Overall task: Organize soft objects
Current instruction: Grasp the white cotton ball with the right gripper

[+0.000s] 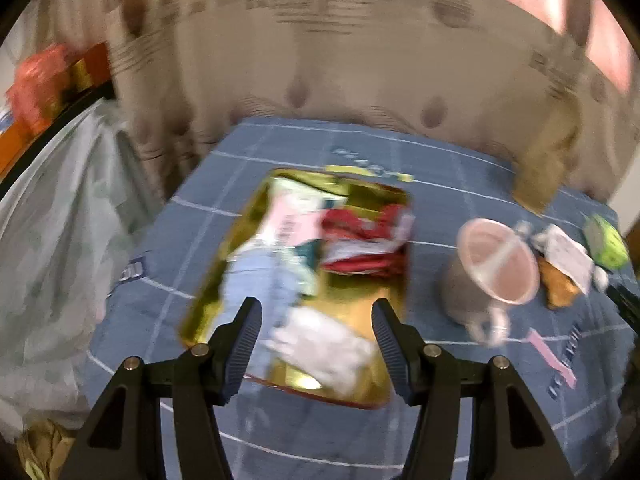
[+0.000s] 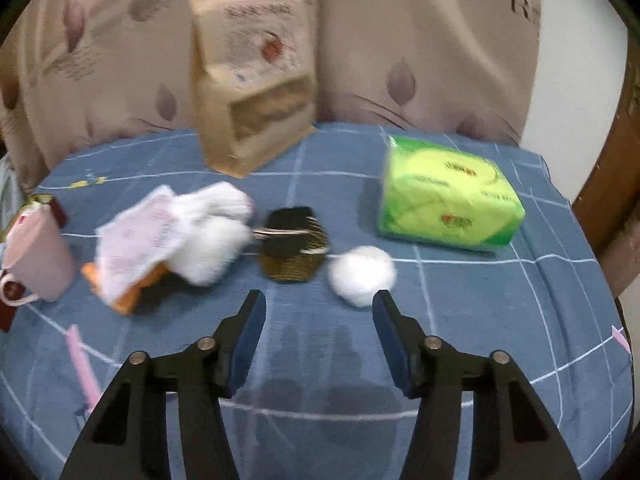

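Note:
In the left wrist view a gold tray lies on the blue cloth and holds a red pack, a pink and blue pack and a white soft piece. My left gripper is open and empty just above the tray's near end, over the white piece. In the right wrist view a white fluffy ball lies just beyond my open, empty right gripper, near its right finger. A white plush toy with a paper tag lies to the left. A green tissue pack sits at the right.
A pink mug stands at the left, also in the left wrist view. A dark hexagonal box lies between plush and ball. A brown paper bag stands at the back by the curtain. A plastic bag hangs left of the table.

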